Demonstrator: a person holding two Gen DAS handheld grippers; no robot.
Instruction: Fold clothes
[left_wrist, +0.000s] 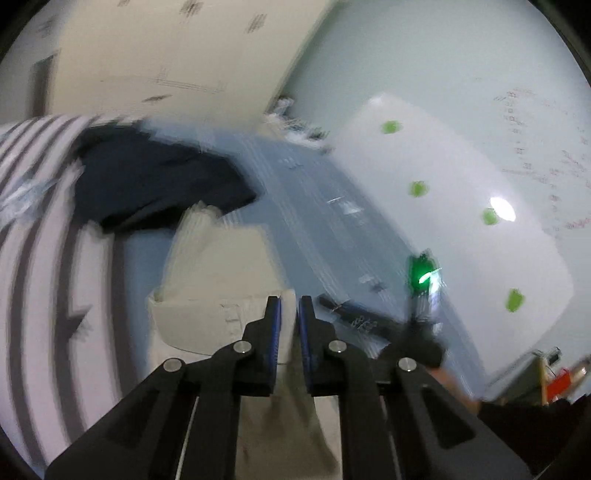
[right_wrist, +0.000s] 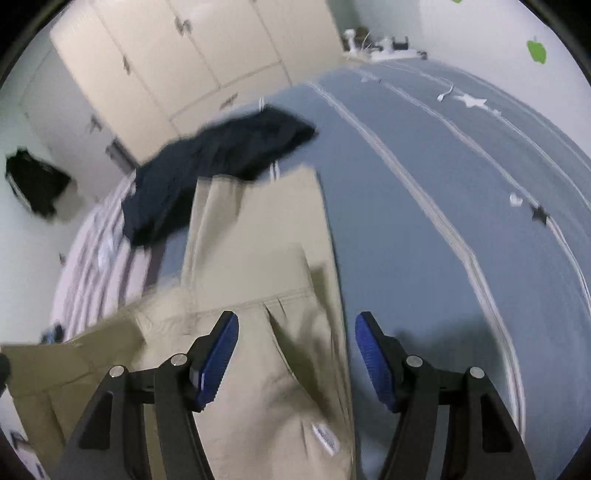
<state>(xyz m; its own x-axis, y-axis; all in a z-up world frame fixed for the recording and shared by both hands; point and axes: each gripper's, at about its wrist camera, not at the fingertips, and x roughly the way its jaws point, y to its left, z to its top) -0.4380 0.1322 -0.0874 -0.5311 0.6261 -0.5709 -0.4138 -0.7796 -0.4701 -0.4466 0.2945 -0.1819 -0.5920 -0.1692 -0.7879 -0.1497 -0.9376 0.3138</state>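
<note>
Two garments on bed (right_wrist: 424, 229): khaki trousers (right_wrist: 258, 258), navy top (right_wrist: 218, 162). Left gripper (left_wrist: 290, 306) fingers pinching trousers; right gripper (right_wrist: 295, 350) fingers spread above them.

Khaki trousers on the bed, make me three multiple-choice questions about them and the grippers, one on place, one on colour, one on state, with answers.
1. Where does the dark garment lie?
A. Beyond the trousers' far end
B. Under the right gripper
C. On the floor

2. What colour are the gripper pads?
A. Red
B. Blue
C. Green

3. How is the right gripper set?
A. Shut on cloth
B. Out of view
C. Open above the trousers

Answers:
A, it overlaps the far end of the khaki trousers on the bed.
B, both wrist views show blue pads.
C, its jaws stand wide apart, while the left gripper is pinched on beige cloth.
</note>
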